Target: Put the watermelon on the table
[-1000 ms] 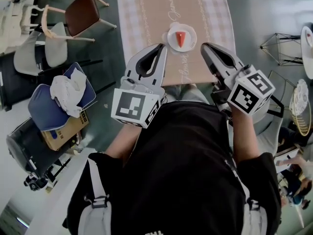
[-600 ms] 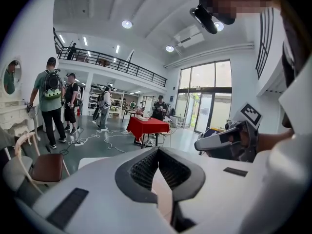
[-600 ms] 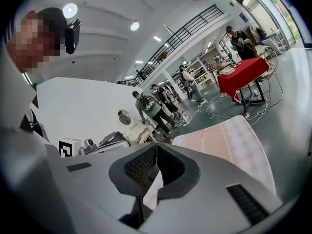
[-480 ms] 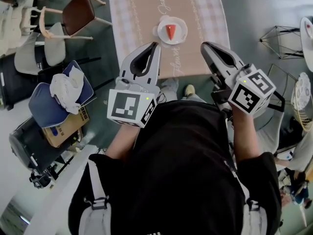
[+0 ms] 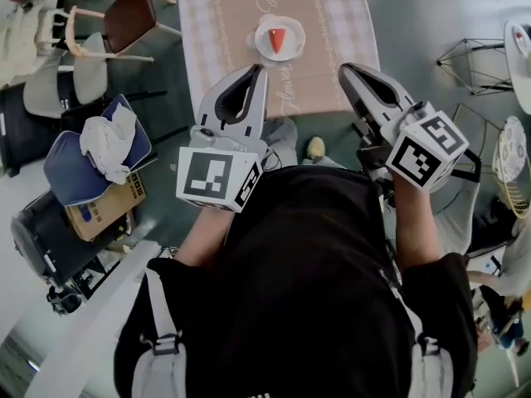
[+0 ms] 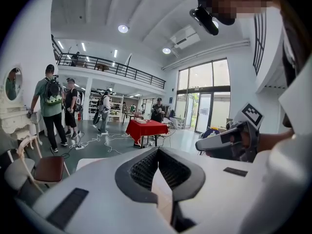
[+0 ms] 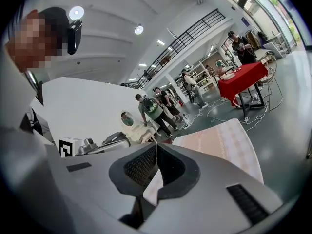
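Found left gripper (image 5: 258, 70) and right gripper (image 5: 343, 70) with fingers pressed together, pinching nothing. Sighted watermelon slice (image 5: 276, 39) on plate (image 5: 297, 45), bench (image 5: 332, 23), 12 o'clock. Risk of shoving plate if advanced unopened.

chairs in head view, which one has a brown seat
The brown chair, closest to the table, with a pale wooden frame; the grey chair beside it is pale all over.

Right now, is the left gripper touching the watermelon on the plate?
Apart. The head view shows the left gripper with its shut tips short of the watermelon; plate rim and tablecloth lie between them.
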